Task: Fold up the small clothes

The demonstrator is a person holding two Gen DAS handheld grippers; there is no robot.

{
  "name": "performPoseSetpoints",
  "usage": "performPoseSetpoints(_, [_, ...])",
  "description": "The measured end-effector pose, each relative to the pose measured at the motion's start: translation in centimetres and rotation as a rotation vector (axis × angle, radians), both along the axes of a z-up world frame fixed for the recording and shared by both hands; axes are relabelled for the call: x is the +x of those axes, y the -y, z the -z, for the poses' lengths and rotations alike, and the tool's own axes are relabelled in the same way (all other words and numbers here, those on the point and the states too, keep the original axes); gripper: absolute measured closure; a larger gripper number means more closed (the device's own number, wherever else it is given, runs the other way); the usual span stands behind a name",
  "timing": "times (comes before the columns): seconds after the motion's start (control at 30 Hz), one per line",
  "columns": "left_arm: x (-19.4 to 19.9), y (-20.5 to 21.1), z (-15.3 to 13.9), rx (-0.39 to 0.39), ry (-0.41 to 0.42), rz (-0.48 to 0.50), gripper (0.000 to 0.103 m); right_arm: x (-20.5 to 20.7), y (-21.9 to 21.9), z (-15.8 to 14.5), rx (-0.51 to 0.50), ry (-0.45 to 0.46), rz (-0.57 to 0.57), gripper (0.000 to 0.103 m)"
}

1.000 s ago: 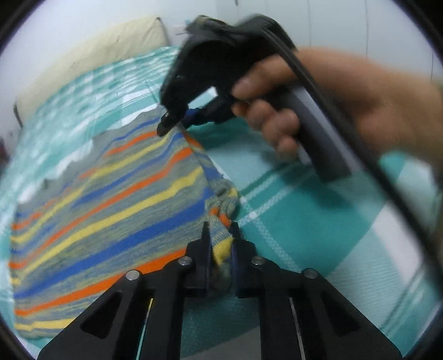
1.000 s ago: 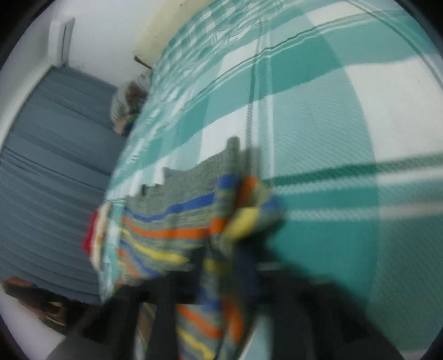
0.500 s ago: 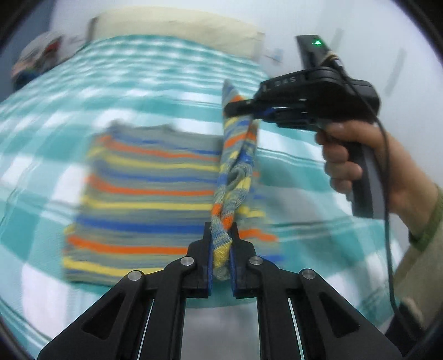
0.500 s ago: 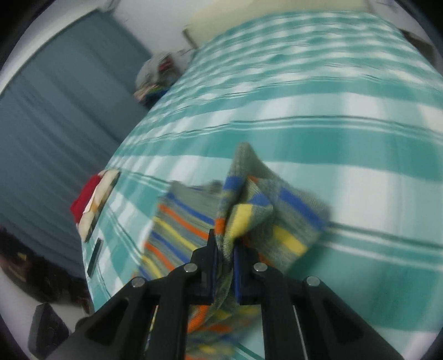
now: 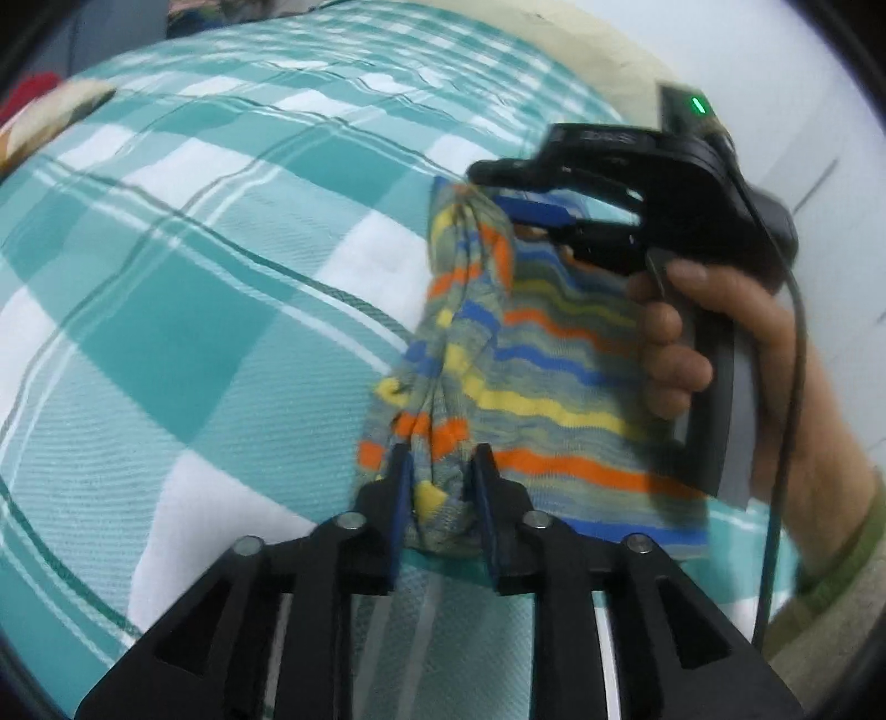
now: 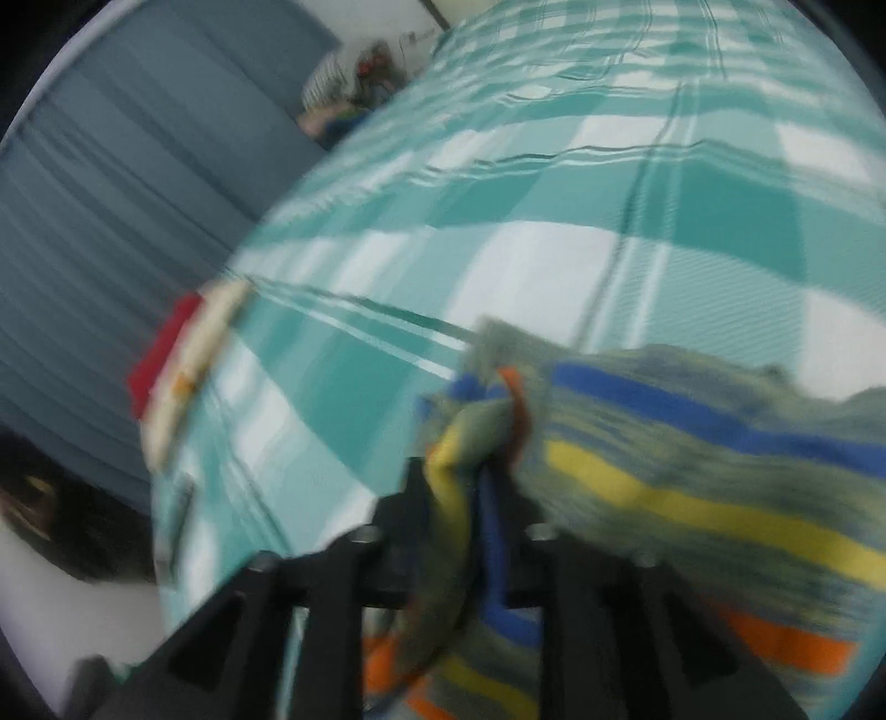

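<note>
A small knit garment (image 5: 554,354) with blue, yellow and orange stripes on grey lies folded on the teal checked bed (image 5: 194,310). Its folded edge still stands up as a bunched ridge between both grippers. My left gripper (image 5: 440,471) is at the near end of that ridge; its jaws are opening and the bunched cloth sits loosely between the pads. My right gripper (image 5: 487,188), held by a hand (image 5: 675,343), is at the far end, its jaws also opening around the cloth corner. The right wrist view is blurred: the garment (image 6: 692,443) is bunched between the right gripper (image 6: 470,482) fingers.
The checked bedspread (image 6: 554,194) stretches wide to the left of the garment. A cream pillow (image 5: 598,44) lies at the head of the bed by the white wall. A red and cream pile (image 6: 177,365) sits at the bed's edge, beside grey-blue curtains (image 6: 111,194).
Both grippers carried the lifted edge across the garment, folding it over onto itself. Their jaws, shut tight on the cloth before, now stand apart around it.
</note>
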State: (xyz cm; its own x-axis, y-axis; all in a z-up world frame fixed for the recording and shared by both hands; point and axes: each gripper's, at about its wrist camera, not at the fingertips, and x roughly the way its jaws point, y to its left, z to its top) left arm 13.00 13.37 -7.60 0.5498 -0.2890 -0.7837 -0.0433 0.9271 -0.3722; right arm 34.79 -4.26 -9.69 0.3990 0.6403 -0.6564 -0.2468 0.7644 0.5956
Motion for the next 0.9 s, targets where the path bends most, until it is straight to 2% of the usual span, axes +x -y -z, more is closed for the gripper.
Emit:
performPoseSetpoints(0.03, [-0.4, -0.3, -0.5, 0.010, 0.021, -0.012, 0.052, -0.3, 0.5, -0.4, 0.033, 0.006, 0.005, 0.071])
performPoseSetpoints(0.07, [-0.6, -0.3, -1.1, 0.028, 0.054, -0.023, 0.041, -0.7, 0.8, -1.1, 0.039, 0.023, 0.005, 0.071])
performPoseSetpoints(0.1, [-0.7, -0.6, -1.4, 0.039, 0.083, -0.028, 0.038, -1.3, 1.1, -1.9, 0.033, 0.048, 0.003, 0.071])
performPoseSetpoints(0.2, [0.5, -0.6, -1.2, 0.060, 0.092, -0.016, 0.038, -4.4, 2.8, -4.7, -0.047, 0.127, -0.016, 0.071])
performPoseSetpoints(0.23, [1.5, -0.8, -0.5, 0.086, 0.066, -0.025, 0.039, -6.2, 3.4, -5.5, -0.087, 0.157, -0.043, 0.071])
performPoseSetpoints(0.27, [2.6, -1.2, 0.3, 0.098, 0.029, -0.043, 0.046, -7.9, 4.1, -5.9, -0.120, 0.174, -0.076, 0.070])
performPoseSetpoints(0.3, [3.1, -1.8, 1.0, 0.086, -0.003, -0.057, 0.047, -9.9, 4.7, -6.0, -0.155, 0.183, -0.113, 0.069])
performPoseSetpoints(0.37, [3.3, -2.6, 1.6, 0.050, -0.022, -0.066, 0.047, -14.3, 5.1, -5.2, -0.214, 0.194, -0.181, 0.067])
performPoseSetpoints(0.4, [3.4, -2.5, 1.6, 0.057, -0.018, -0.059, 0.047, -16.6, 5.2, -3.8, -0.244, 0.178, -0.207, 0.064])
performPoseSetpoints(0.47, [3.4, -2.1, 1.4, 0.094, -0.008, -0.032, 0.045, -18.9, 5.1, -0.4, -0.330, 0.094, -0.219, 0.062])
performPoseSetpoints(0.5, [3.4, -2.0, 1.3, 0.093, -0.003, -0.024, 0.044, -19.9, 5.1, 0.9, -0.381, 0.087, -0.197, 0.062])
performPoseSetpoints(0.53, [3.1, -2.2, 1.1, 0.090, 0.003, -0.029, 0.043, -20.6, 5.0, 1.1, -0.389, 0.121, -0.175, 0.062])
performPoseSetpoints(0.6, [2.2, -2.7, 0.3, 0.105, 0.021, -0.057, 0.039, -22.1, 5.4, 0.1, -0.373, 0.170, -0.107, 0.061])
performPoseSetpoints(0.67, [0.7, -3.1, -1.0, 0.108, 0.060, -0.069, 0.032, -23.8, 6.5, -1.1, -0.306, 0.190, -0.040, 0.054])
performPoseSetpoints(0.73, [-0.8, -2.9, -1.9, 0.126, 0.104, -0.059, 0.023, -26.0, 7.8, -2.2, -0.305, 0.224, 0.014, 0.044])
performPoseSetpoints(0.77, [-1.6, -2.6, -2.2, 0.146, 0.126, -0.056, 0.019, -27.2, 8.5, -2.6, -0.332, 0.244, 0.038, 0.042])
performPoseSetpoints(0.9, [-3.9, -0.7, -1.9, 0.201, 0.187, -0.017, 0.019, -32.3, 12.6, -2.6, -0.508, 0.302, 0.159, 0.038])
